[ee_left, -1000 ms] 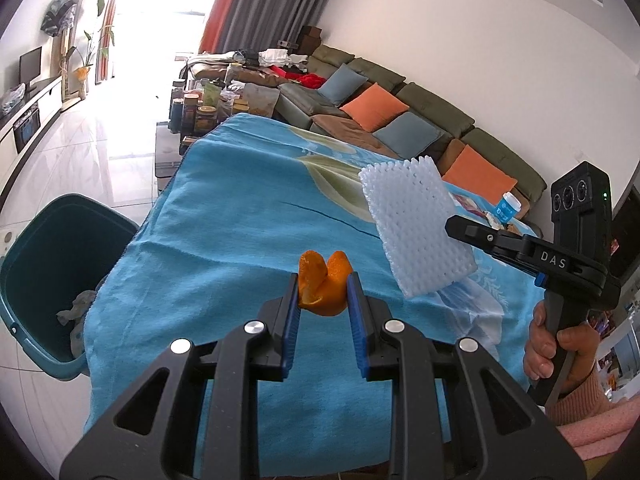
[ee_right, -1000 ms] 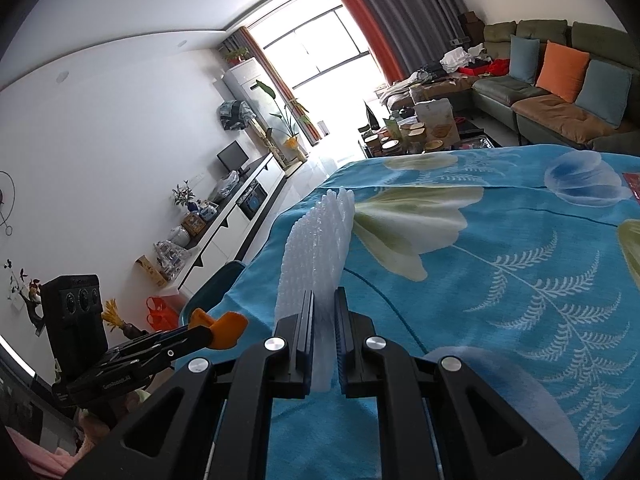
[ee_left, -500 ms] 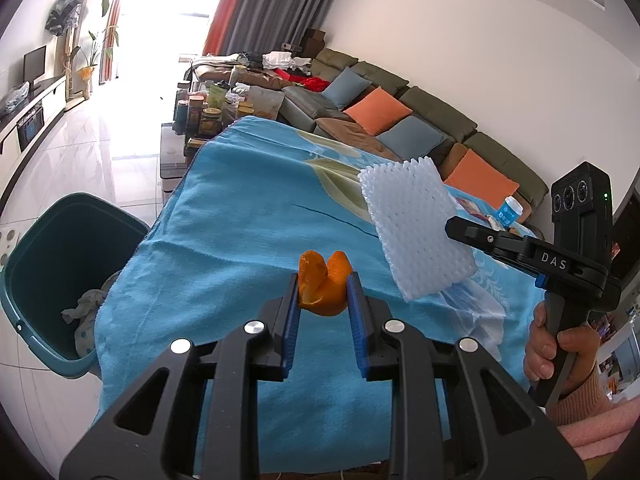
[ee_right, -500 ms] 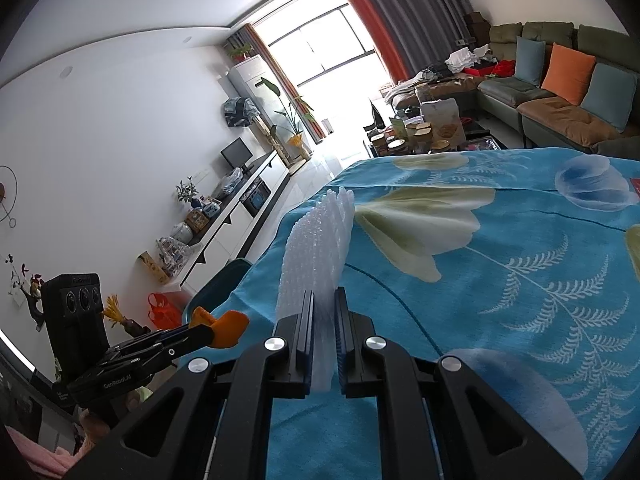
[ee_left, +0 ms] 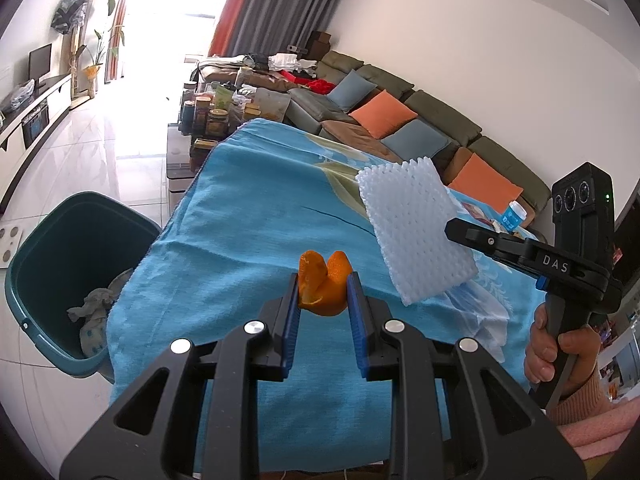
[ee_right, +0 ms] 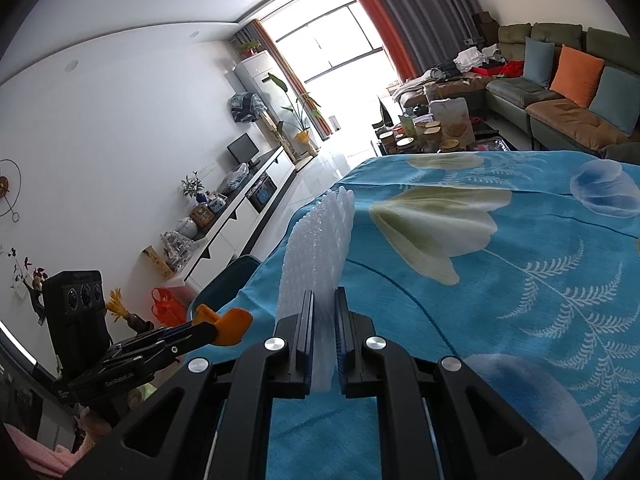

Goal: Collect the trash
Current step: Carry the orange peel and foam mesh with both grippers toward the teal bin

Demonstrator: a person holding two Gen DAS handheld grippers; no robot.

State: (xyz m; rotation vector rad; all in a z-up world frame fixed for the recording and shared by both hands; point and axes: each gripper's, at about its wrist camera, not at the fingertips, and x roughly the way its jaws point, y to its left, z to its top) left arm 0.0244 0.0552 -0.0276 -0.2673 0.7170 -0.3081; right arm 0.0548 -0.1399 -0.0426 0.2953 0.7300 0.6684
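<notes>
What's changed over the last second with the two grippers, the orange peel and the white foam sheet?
Nothing was picked up or dropped. In the left view the bin and table edge have slid slightly right, so that camera shifted a little. The left gripper still clamps the orange peel; the right gripper still pinches the foam sheet.

Sharp daylight, blown-out window (ee_right: 340, 40), fisheye-warped edges

Green sofa (ee_left: 436, 108) with orange and blue cushions, jar-laden coffee table (ee_left: 208, 120) beyond
</notes>
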